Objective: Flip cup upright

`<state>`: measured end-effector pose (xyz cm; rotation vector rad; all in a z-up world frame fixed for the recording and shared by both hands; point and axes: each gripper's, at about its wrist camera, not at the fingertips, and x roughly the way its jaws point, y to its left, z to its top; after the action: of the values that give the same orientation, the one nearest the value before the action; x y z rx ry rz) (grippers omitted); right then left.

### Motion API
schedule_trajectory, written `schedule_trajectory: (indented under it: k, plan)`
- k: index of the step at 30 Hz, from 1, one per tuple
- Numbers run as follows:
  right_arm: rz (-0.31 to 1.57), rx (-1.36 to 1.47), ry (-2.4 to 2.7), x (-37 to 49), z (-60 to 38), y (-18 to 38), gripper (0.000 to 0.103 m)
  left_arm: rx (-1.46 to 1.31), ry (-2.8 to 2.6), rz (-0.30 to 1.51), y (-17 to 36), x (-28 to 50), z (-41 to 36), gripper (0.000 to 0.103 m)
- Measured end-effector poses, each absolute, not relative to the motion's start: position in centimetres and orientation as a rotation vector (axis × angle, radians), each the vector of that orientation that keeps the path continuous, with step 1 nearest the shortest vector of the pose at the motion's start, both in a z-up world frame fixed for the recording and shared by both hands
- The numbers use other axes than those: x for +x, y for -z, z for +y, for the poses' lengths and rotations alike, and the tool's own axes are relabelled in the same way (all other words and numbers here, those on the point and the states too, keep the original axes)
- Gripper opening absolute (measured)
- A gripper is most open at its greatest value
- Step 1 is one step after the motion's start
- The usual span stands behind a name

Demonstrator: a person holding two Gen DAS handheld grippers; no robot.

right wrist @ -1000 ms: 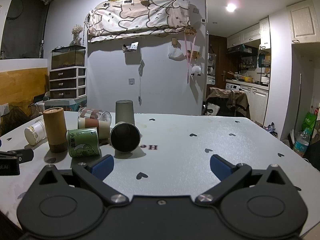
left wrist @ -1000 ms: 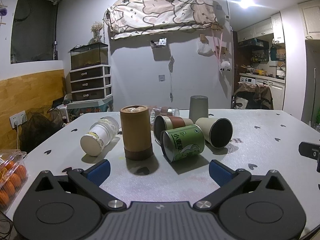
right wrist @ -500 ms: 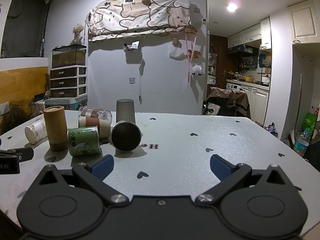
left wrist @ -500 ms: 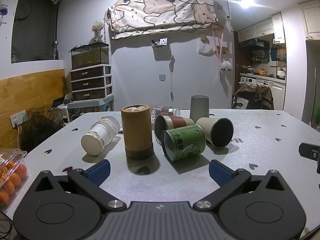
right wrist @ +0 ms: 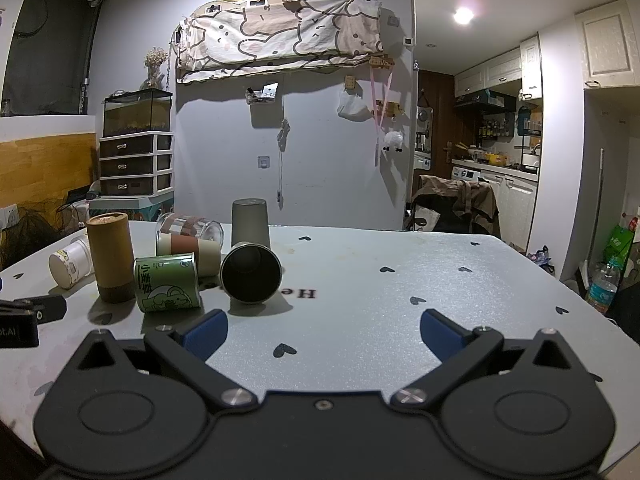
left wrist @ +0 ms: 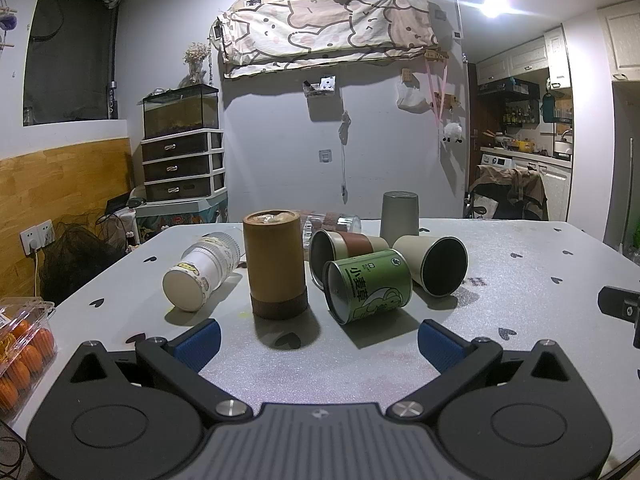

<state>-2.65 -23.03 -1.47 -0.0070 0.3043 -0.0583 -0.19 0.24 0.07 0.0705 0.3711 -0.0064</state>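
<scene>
Several cups sit grouped on the grey table [left wrist: 520,264]. A beige cup [left wrist: 434,264] [right wrist: 251,273] lies on its side, dark mouth facing me. A green printed cup [left wrist: 368,286] [right wrist: 168,287], a brown-banded cup [left wrist: 348,246] [right wrist: 188,249], a white cup [left wrist: 200,272] [right wrist: 70,266] and a clear glass [right wrist: 188,226] also lie on their sides. A tall brown cup [left wrist: 276,264] [right wrist: 112,256] and a grey cup [left wrist: 400,214] [right wrist: 250,222] stand upside down. My left gripper [left wrist: 318,342] is open, short of the cups. My right gripper [right wrist: 324,330] is open, right of the beige cup.
A clear box of oranges [left wrist: 22,344] sits at the table's left edge. The other gripper shows as a black block at the right edge of the left wrist view [left wrist: 622,308] and the left edge of the right wrist view [right wrist: 28,316]. Drawers and a chair stand beyond.
Both grippers have drifted very slightly; the cups sit a touch further right in each view. No cup has moved and both jaws stay open.
</scene>
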Motion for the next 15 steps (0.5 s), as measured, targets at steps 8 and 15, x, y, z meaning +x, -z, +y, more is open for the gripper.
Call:
schedule_trajectory:
  k: [8, 15]
  plan:
    - [0.306, -0.008, 0.058, -2.62, -22.94, 1.66, 0.103, 0.07, 0.007, 0.371, -0.06, -0.2, 0.25, 0.103]
    - [0.305, -0.009, 0.06, -2.73, -22.89, 1.44, 0.103, 0.07, 0.006, 0.372, -0.08, -0.19, 0.24, 0.103]
